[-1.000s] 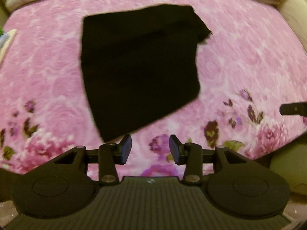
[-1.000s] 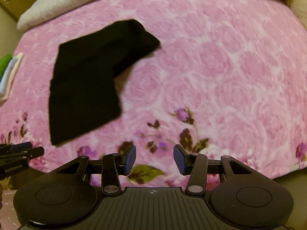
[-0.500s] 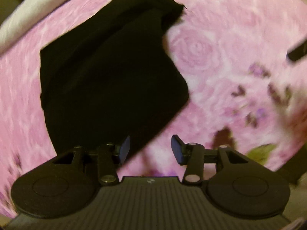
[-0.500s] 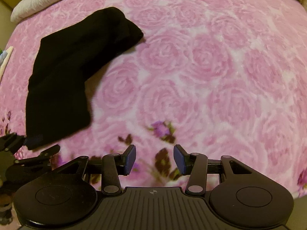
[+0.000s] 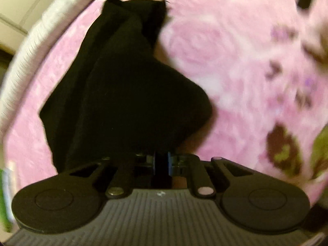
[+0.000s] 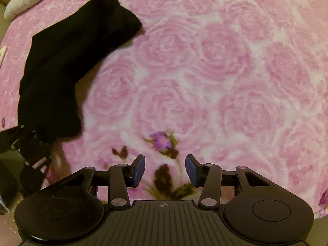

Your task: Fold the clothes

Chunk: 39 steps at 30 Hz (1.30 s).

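Left gripper (image 5: 162, 162) is clamped tight on the near edge of the black garment (image 5: 123, 86), blue pads pressed together with black fabric pinched between them. The garment's near end is lifted off the pink rose-print blanket (image 5: 225, 51) and bunched into folds; its far end lies flat on the blanket near the white pillow (image 5: 26, 47) edge. Left wrist view is motion-blurred. Right gripper (image 6: 165, 171) hovers over bare blanket, fingers spread wide apart, holding nothing, well to the right of the garment. In the right wrist view the garment runs from the upper left down to the left gripper at the left frame edge. Purple flower print sits just ahead of the right gripper's fingertips.
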{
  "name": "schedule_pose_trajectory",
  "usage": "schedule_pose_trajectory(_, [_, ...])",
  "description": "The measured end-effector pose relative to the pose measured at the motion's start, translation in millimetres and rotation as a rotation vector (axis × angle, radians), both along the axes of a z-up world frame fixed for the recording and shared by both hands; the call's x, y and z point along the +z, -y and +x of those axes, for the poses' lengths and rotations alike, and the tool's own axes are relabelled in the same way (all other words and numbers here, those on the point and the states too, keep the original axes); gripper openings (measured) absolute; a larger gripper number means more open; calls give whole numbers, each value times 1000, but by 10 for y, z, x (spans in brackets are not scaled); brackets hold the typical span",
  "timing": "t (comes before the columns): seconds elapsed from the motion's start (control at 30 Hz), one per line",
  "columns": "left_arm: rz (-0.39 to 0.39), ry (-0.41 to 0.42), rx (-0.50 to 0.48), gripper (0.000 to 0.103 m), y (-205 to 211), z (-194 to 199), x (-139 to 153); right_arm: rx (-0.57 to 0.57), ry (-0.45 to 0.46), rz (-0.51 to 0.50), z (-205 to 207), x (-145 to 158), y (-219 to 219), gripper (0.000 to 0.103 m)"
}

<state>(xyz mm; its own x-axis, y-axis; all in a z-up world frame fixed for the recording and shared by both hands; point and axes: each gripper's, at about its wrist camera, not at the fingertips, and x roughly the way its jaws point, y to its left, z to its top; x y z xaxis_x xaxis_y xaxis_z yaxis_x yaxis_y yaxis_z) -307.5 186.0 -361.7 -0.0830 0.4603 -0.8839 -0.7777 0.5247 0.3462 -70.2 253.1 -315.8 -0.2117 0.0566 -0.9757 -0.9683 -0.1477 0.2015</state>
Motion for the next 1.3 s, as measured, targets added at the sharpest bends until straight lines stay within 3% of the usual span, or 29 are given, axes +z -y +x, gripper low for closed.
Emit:
schedule_pose_trajectory(0.1, [81, 153, 115, 8, -217, -387, 588, -23, -2, 18, -103, 57, -35, 47])
schedule_pose_trajectory(0.2, [209, 343, 297, 8, -454, -1057, 1312, -53, -1, 33, -221, 116, -72, 47])
schedule_pose_trajectory(0.3, [336, 504, 587, 8, -598, -2008, 1787, -82, 2, 41, -385, 169, -118, 47])
schedule_pose_trajectory(0.5, [325, 510, 1074, 8, -648, -3597, 1612, -100, -14, 53, -906, 231, -179, 47])
schedule_pose_trajectory(0.6, [191, 459, 1136, 8, -539, -3954, 1287, -106, -9, 43, -1210, 207, -187, 47])
schedule_pose_trajectory(0.8, [52, 395, 1023, 5, -414, -3956, 973, -86, -18, 16, -1669, 119, -233, 47])
schedule_pose_trajectory(0.9, [8, 353, 825, 10, -367, -3585, 926, -82, -16, 16, -1815, 107, -269, 47])
schedule_pose_trajectory(1.07, [-18, 190, 444, 29, -338, -3058, 799, -93, 3, 29, -1963, 96, -347, 47])
schedule_pose_trajectory(1.3, [43, -98, -41, 41, -280, -2577, 276, -209, 12, 11, -1875, 60, -406, 48])
